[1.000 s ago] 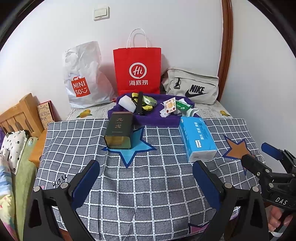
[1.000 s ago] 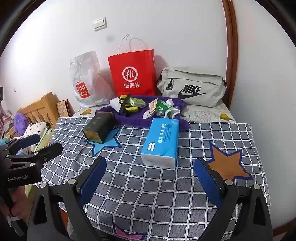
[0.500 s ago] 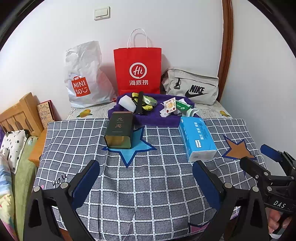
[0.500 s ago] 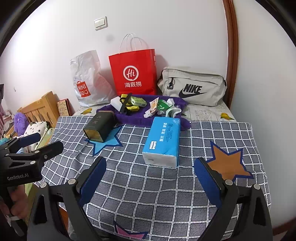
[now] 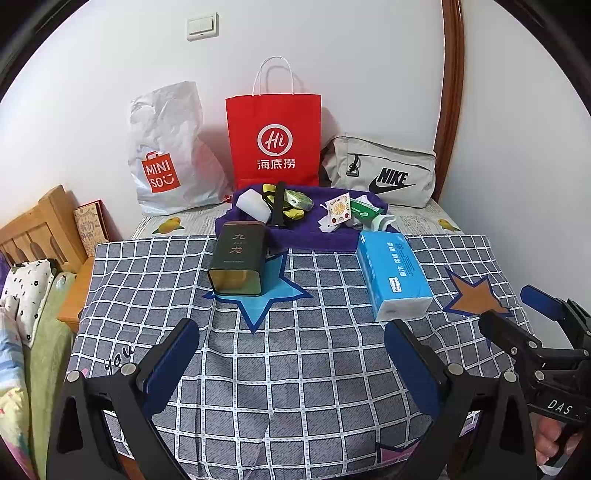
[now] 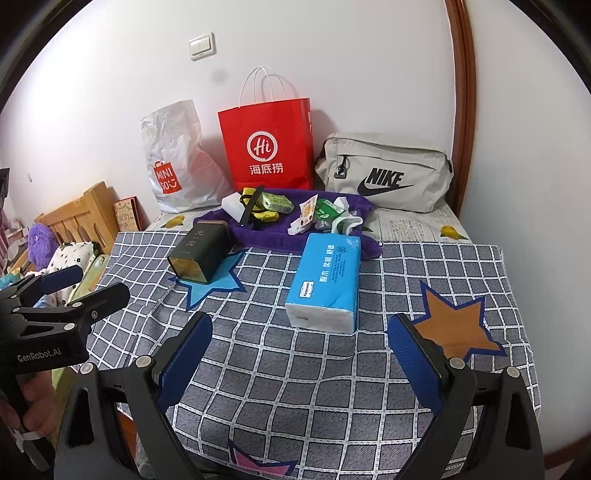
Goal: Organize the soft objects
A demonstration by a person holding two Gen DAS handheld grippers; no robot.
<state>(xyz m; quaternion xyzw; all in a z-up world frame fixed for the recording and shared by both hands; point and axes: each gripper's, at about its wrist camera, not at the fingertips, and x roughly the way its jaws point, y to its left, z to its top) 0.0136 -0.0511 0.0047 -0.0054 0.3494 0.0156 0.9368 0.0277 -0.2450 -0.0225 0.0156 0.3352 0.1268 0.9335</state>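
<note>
A home bedroom. Wooden headboard (image 5: 40, 229) and floral bedding (image 5: 26, 295) off the bench's left edge; checked star-print cloth (image 5: 295, 369) over the bench. Shopping bags (image 5: 273, 136) and a grey waist bag (image 5: 380, 173) lean on a plain white wall with a light switch (image 5: 202, 26).

Near cloth (image 5: 295, 369) open — tissue pack (image 6: 325, 280) (and tin (image 5: 238, 264)) block beyond.
</note>
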